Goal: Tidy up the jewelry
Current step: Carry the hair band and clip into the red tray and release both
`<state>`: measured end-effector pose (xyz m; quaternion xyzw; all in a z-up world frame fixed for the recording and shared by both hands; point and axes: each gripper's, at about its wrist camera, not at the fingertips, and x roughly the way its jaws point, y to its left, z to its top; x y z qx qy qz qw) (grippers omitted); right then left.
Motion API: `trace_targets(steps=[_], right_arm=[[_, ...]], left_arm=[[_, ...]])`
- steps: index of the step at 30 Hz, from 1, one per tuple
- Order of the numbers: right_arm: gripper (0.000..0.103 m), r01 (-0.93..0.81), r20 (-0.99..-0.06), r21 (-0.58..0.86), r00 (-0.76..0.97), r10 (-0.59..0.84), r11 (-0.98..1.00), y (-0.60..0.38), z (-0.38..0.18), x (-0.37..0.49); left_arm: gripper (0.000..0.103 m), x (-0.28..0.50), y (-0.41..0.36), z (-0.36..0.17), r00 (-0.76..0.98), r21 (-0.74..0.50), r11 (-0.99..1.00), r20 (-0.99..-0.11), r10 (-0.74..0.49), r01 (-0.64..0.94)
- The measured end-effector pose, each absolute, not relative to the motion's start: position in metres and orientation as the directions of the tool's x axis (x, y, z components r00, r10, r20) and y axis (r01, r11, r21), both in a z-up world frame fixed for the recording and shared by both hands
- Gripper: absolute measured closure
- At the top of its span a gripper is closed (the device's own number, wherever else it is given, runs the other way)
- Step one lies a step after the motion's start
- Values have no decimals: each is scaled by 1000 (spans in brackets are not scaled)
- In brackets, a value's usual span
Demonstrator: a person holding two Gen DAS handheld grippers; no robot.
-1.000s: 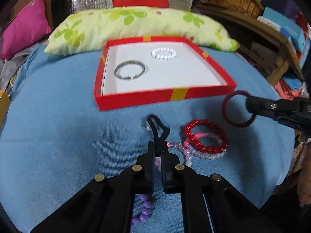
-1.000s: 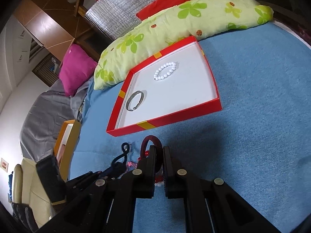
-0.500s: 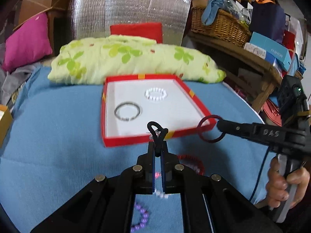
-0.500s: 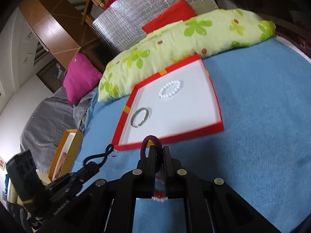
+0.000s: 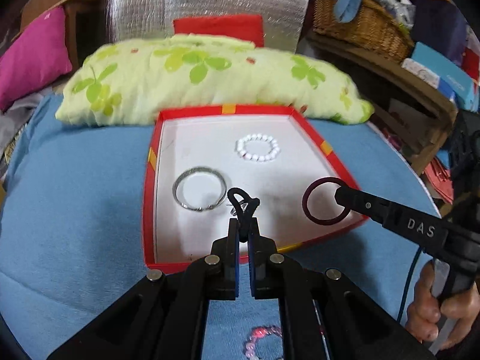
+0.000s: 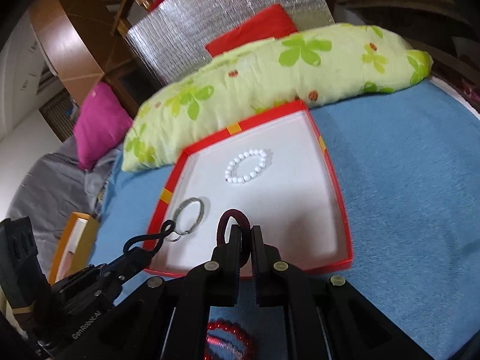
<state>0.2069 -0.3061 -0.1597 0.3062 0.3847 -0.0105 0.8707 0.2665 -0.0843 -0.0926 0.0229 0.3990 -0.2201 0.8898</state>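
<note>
Blue bedspread (image 5: 75,210) drops behind as both closed grippers reach the red box (image 5: 148,210), left gripper (image 5: 243,225) pinching a black cord (image 5: 243,202), right gripper (image 6: 246,234) a maroon ring (image 6: 232,222), probably ready to drop.

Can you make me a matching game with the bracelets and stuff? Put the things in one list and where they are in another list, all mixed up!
Things:
1. white bead bracelet
2. silver bangle
3. dark red ring
4. pink bead bracelet

Places:
A. pinched in the right gripper, above the red box
B. on the blue cloth, outside the box
C. lying in the box, far side
D. lying in the box, near its left wall

Pairs: 1-C, 2-D, 3-A, 4-B
</note>
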Motion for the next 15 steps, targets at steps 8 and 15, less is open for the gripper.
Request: trace_targets(steps=[8,15], right_arm=[[95,278,-746,448,640,184,850,-288,-174,232],[90,309,-766,418,625,149,854,-284,-180,237]], left_arm=[[98,274,-88,-101,568,-109,914,-753,-333,391],[61,273,-81,-105,564,-83,926,-772,-293,367]])
